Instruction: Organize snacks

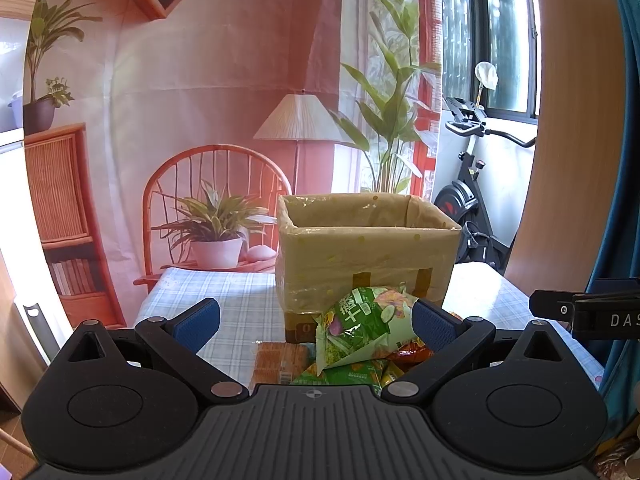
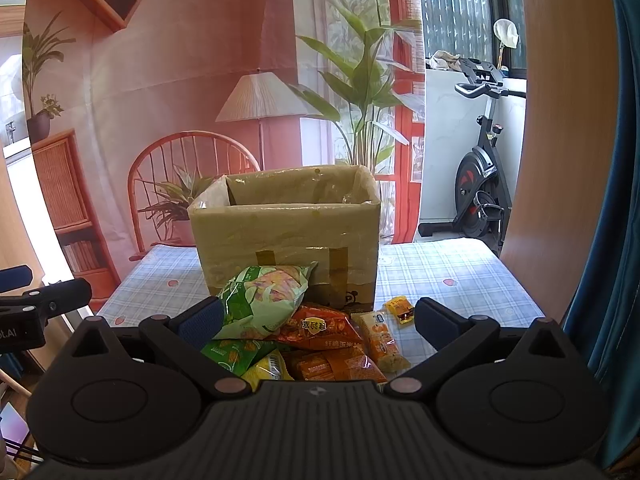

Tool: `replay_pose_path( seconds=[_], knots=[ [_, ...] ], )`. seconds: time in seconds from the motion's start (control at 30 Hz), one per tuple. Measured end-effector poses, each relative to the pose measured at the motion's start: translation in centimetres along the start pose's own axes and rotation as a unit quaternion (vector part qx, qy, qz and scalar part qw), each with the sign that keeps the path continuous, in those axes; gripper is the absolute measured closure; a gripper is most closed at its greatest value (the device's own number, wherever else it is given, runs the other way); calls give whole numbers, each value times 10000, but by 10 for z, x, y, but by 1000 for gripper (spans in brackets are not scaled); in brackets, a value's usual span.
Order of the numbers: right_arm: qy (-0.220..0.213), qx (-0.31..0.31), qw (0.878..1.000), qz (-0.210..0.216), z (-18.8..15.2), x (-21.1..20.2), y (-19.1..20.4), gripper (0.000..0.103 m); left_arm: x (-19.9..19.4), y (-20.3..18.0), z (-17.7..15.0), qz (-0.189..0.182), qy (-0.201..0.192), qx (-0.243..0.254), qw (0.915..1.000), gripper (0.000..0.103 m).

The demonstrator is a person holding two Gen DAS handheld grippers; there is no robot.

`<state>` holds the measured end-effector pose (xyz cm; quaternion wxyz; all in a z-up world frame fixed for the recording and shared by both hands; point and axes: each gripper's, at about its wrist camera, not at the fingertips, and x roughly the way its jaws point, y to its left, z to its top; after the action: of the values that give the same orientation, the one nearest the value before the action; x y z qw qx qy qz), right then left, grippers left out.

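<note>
Two tongs (image 1: 316, 318) (image 2: 318, 320) gaping, empty; yellow candy (image 2: 400, 307) beside cardboard box (image 2: 284, 236), right view only

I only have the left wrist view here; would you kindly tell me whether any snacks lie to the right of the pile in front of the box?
Observer: Yes, a small yellow candy lies alone on the tablecloth, right of the snack pile, near the right corner of the cardboard box.
Operator: Thank you. Is anything between it and the pile?
Observer: A long orange bar packet lies beside it, at the pile's right edge.
Operator: And how is the right claw?
Observer: The right claw is open and holds nothing.
</note>
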<state>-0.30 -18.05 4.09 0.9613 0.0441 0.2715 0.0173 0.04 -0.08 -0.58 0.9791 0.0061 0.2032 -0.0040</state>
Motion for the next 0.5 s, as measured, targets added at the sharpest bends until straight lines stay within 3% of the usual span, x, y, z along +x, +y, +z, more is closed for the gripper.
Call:
replay_pose_path(
  seconds=[0.5],
  knots=[
    [4, 3, 10000, 1, 0, 0, 0, 0, 1, 0, -1, -10, 14, 5, 10000, 0]
  ],
)
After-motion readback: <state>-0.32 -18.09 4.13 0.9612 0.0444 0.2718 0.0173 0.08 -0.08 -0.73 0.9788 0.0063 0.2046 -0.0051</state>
